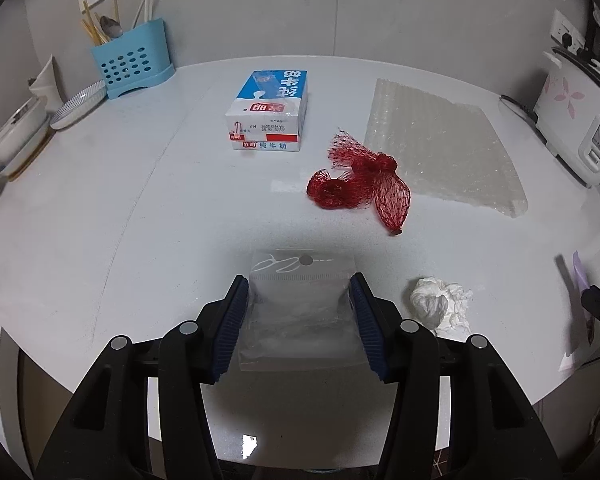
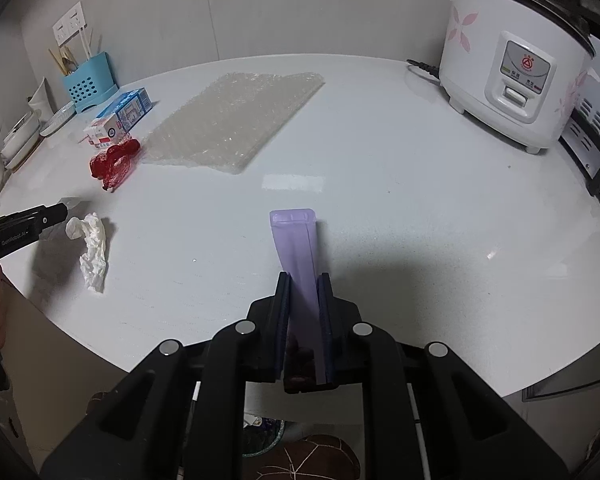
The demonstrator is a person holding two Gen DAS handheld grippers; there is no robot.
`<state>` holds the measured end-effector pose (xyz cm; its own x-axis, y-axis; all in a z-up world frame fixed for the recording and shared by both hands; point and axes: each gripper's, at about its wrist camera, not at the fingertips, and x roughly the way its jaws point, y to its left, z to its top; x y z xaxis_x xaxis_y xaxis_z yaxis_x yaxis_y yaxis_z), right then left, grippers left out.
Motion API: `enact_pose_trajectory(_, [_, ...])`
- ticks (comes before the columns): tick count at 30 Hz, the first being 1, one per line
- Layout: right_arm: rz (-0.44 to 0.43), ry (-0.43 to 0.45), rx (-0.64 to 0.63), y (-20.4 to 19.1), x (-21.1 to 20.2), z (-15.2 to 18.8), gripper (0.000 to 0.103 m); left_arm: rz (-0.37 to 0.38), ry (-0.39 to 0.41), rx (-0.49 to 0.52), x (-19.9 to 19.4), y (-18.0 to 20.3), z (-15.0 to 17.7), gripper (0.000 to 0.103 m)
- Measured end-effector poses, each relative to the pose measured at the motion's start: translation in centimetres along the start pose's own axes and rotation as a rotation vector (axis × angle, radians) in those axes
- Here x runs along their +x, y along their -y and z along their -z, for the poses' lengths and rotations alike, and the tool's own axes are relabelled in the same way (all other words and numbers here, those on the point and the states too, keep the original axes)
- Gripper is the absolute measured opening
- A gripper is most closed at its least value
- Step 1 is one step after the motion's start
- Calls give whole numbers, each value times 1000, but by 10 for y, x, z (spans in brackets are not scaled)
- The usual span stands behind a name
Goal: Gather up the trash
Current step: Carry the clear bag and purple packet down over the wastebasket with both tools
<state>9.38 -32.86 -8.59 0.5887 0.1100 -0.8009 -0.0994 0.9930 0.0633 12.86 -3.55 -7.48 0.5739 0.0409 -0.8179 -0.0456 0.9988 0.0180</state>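
On the white bench (image 1: 100, 200) lie a blue-and-white milk carton (image 1: 269, 110) on its side, a crumpled red net (image 1: 358, 182), a bubble-wrap sheet (image 1: 440, 152), a wadded tissue (image 1: 440, 304), a clear bag (image 1: 300, 308) and what seems a purple wrapper (image 2: 296, 248).

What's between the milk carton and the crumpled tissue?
The red mesh net lies roughly between the milk carton and the crumpled tissue; both wrist views show it.
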Motion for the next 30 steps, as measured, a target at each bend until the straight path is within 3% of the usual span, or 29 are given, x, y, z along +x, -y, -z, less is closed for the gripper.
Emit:
enact_pose_trajectory(15, [-19, 94, 3, -32, -42, 27, 13, 52, 90, 16, -56, -10, 46, 51])
enact_pose_trajectory(30, [-84, 188, -23, -71, -99, 91, 13, 99, 195, 26, -121, -9, 117, 51])
